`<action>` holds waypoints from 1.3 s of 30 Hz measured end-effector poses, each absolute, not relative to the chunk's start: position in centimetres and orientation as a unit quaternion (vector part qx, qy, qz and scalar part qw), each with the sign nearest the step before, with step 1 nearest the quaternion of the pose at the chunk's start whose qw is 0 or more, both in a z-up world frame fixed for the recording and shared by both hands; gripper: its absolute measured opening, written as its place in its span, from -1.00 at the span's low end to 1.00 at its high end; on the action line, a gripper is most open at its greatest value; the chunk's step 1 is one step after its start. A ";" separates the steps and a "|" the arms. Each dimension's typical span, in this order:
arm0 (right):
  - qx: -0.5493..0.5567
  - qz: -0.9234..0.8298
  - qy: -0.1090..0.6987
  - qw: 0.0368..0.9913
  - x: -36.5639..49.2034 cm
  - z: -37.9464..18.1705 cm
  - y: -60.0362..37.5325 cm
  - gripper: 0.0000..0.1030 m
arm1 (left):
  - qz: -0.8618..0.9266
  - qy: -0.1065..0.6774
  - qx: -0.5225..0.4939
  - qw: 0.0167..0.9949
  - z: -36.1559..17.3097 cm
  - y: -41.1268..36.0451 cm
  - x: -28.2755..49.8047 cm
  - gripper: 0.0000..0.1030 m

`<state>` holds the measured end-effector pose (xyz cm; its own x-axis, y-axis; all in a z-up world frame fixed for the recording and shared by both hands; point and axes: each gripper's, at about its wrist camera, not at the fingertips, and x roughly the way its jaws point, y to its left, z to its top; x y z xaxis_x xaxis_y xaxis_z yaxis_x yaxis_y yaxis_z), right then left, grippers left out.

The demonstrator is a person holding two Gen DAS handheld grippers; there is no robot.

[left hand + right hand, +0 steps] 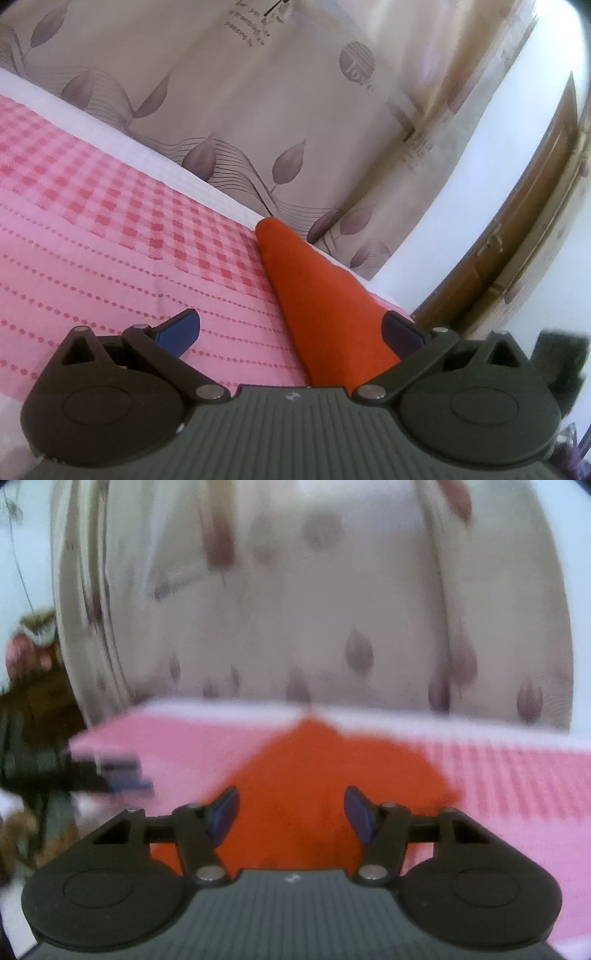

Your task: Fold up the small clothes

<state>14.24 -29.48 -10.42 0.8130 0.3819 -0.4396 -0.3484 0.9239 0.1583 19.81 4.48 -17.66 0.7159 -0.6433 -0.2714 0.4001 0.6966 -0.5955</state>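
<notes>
An orange-red cloth [317,306] lies on a pink checked bedcover [122,229], running from my left gripper toward the far edge of the bed. My left gripper [291,332] is open wide, low over the cover, with the cloth between its blue fingertips [181,328], nearer the right one. In the blurred right wrist view the same cloth [314,775] spreads under and ahead of my right gripper [291,819], which is open and holds nothing. The left gripper [125,775] shows as a dark smear at the left.
A beige curtain with purple leaves [258,110] hangs behind the bed. A white mattress edge [129,140] borders the cover. A brown wooden door [524,221] stands to the right. Dark cluttered things [33,720] sit left of the bed.
</notes>
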 end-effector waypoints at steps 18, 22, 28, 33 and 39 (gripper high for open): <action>0.136 0.114 0.327 0.928 20.6 -13.2 -32.2 -0.24 | -0.283 0.247 -0.270 0.886 -18.0 4.9 20.2 1.00; 0.125 0.104 0.310 0.937 20.3 -12.2 -32.1 -0.22 | -0.285 0.248 -0.267 0.886 -18.0 4.8 20.2 1.00; 0.094 0.102 0.252 0.958 20.6 -8.8 -30.5 -0.12 | -0.285 0.249 -0.240 0.894 -17.7 4.1 20.0 1.00; 0.029 0.060 0.294 0.953 24.0 -13.2 -29.2 0.12 | -0.268 0.251 -0.199 0.908 -17.2 3.4 19.8 1.00; 0.055 0.038 0.273 0.960 23.9 -14.1 -29.8 0.53 | -0.240 0.254 -0.155 0.924 -16.8 2.3 19.5 1.00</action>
